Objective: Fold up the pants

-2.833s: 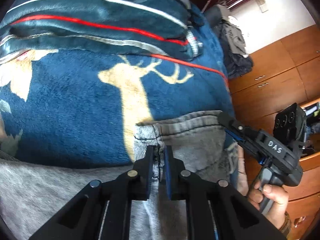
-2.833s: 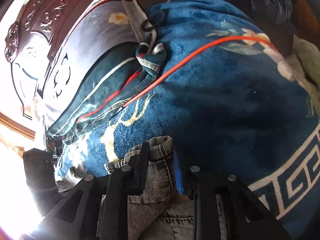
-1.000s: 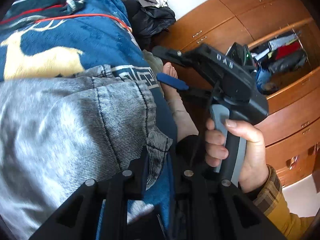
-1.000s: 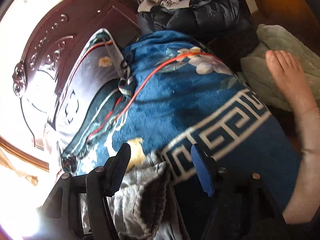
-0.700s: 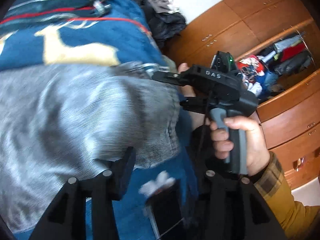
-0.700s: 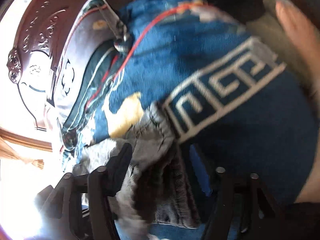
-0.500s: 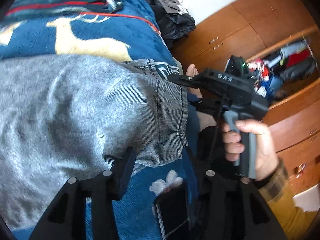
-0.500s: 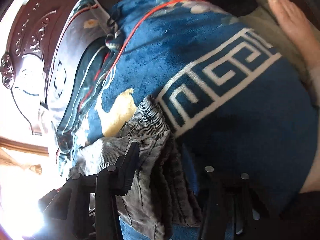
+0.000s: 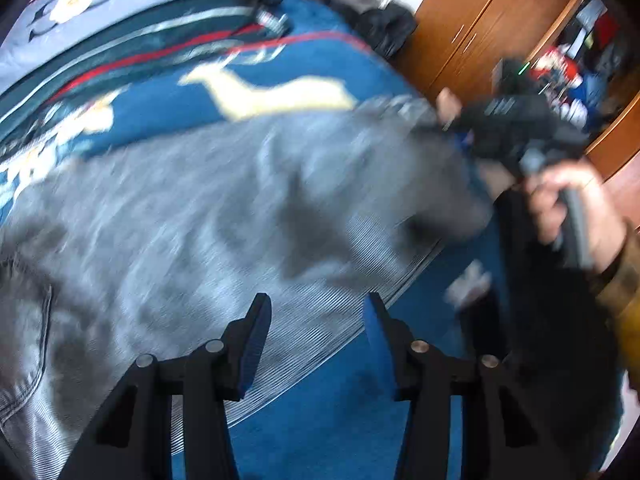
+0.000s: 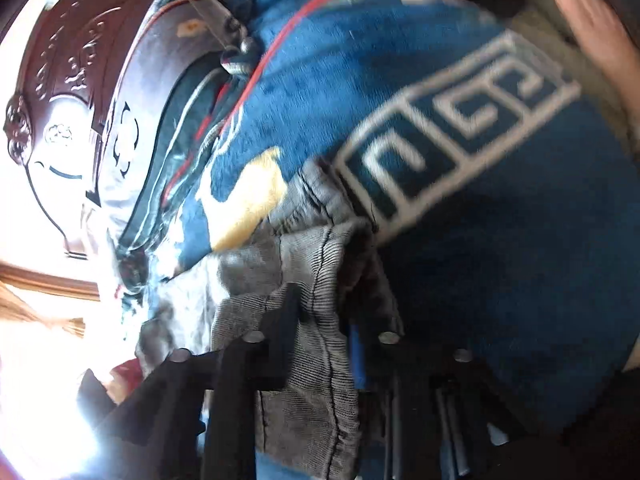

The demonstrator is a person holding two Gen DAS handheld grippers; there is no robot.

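Pants (image 9: 208, 208) partly folded on blanket (image 9: 360, 420); left gripper (image 9: 316, 320) open, empty; right gripper (image 10: 324, 320) closing on hem; further folds remain.

No text, label, brand or number can be read in either view. The pale marking on the top of the right gripper (image 9: 516, 110), seen at the far right of the left wrist view, is smeared by motion blur into an illegible patch. The white angular band on the blue blanket (image 10: 460, 152), at the right of the right wrist view, is a key-pattern ornament and not lettering.
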